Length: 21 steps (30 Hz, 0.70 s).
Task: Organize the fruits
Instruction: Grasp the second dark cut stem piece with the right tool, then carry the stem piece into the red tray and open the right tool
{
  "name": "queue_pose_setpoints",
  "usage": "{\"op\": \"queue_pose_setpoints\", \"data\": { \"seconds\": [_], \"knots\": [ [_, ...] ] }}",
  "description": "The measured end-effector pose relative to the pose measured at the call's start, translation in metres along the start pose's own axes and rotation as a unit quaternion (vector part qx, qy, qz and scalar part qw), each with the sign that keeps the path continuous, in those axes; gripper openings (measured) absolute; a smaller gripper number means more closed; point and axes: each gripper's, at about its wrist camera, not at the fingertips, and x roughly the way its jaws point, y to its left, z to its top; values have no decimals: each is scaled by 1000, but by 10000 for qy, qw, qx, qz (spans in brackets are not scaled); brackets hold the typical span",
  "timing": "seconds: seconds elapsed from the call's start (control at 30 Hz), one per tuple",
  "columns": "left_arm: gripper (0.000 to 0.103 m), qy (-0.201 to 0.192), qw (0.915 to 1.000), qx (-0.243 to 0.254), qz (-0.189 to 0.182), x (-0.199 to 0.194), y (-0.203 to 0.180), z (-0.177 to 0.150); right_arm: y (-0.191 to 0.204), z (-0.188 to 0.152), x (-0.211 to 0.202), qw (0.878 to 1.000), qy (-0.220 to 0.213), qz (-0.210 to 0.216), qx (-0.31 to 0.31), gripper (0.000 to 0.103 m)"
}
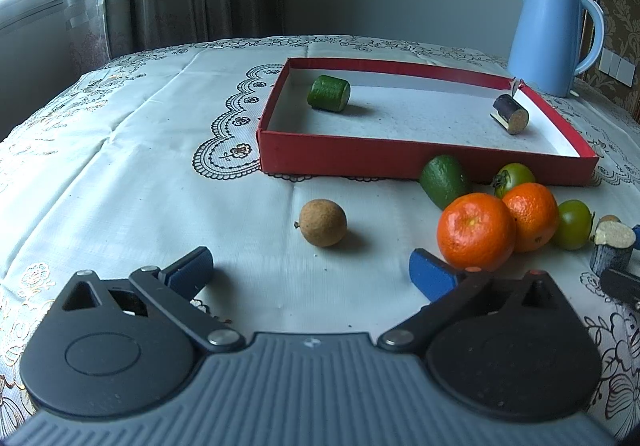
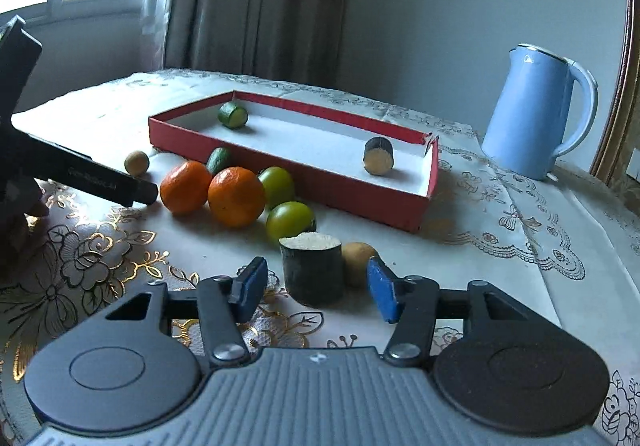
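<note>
my right tongs [image 2: 316, 288] straddle the dark stump [image 2: 312, 270], which stands upright on the counter [image 2: 500, 286] just in front of the red tray [image 2: 352, 197]. the jaws are partly drawn in, with a gap on each side, so nothing is gripped yet. to do this well i should centre the stump between the blue pads [image 2: 380, 290], keep them low on its sides, and squeeze squarely so it does not tip or knock the small brown fruit [image 2: 358, 260] touching it behind. then i judge it goes up and over the tray wall. my left tongs [image 1: 312, 274] hang wide and empty near the other brown fruit [image 1: 323, 222].

counted: two oranges [image 2: 236, 195], two green tomatoes [image 2: 289, 219], one avocado [image 1: 443, 181], two brown fruits, one stump on the counter; in the tray, one green chunk [image 2: 232, 115] and one dark chunk [image 2: 378, 156]. one blue kettle [image 2: 532, 113] stands behind.
</note>
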Motion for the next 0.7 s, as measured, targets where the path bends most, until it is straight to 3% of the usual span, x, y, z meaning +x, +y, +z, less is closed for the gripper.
{"op": "queue_pose_setpoints", "data": {
  "seconds": [0.3,0.47,0.7],
  "knots": [
    [103,0,10000,2,3,0,0,0,11,3,5,9996,-53,-5,-261,42],
    [103,-2,10000,0,1,0,0,0,19,2,9,9983,-83,-276,-509,34],
    [103,-3,10000,0,1,0,0,0,17,2,4,9984,-147,-260,-489,33]
  ]
}}
